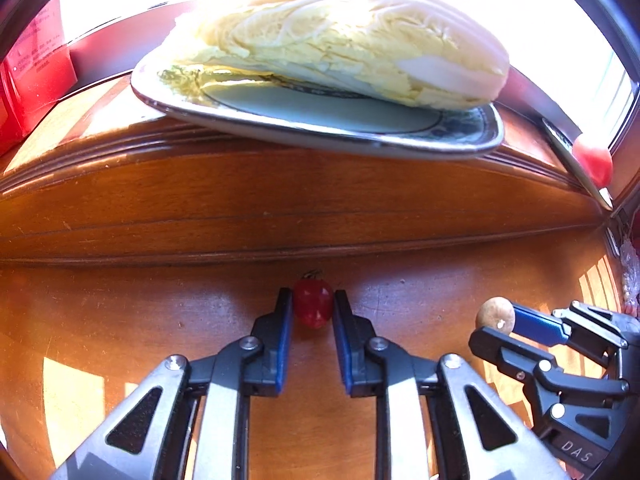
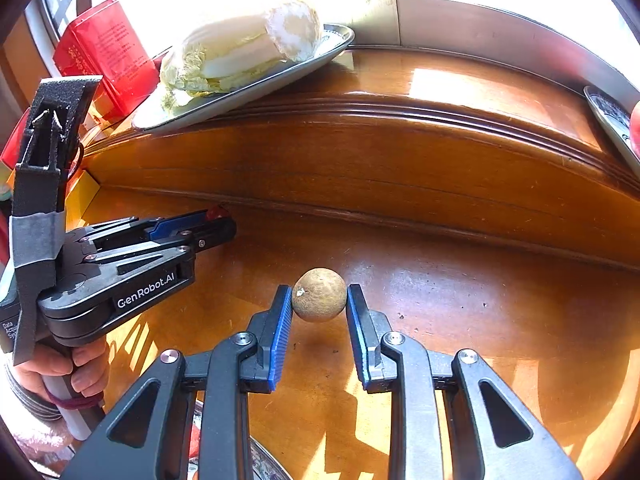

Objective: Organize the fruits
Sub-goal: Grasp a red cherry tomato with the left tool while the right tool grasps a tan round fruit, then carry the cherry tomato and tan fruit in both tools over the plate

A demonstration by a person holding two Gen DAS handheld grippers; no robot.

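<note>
Your left gripper (image 1: 313,306) is clamped on a small red cherry tomato (image 1: 313,307), pinched across its middle between the blue pads, stem end pointing away at twelve o'clock. Your right gripper (image 2: 319,300) is closed on a round brown fruit (image 2: 319,295), likely a longan, held at its widest part with a pad on either side. Both fruits sit low over the wooden bench (image 1: 400,300); whether either rests on the wood I cannot tell.

Judge the tomato as light, smooth-skinned and soft: it will split or squirt out if you squeeze harder, so keep the pads on its equator and move gently. The brown fruit looks light too, with a dry, thin shell that gives better friction but could crack under pressure; the grip across the middle is the right one.

In the left wrist view the right gripper lies at three o'clock, near but apart. At twelve o'clock, up on the raised wooden ledge (image 1: 280,184), a plate (image 1: 320,136) carries a halved napa cabbage (image 1: 340,48) and overhangs the edge. At two o'clock a second plate (image 1: 576,168) holds something red, only partly seen. A red packet (image 2: 104,52) stands at ten o'clock in the right wrist view.
</note>
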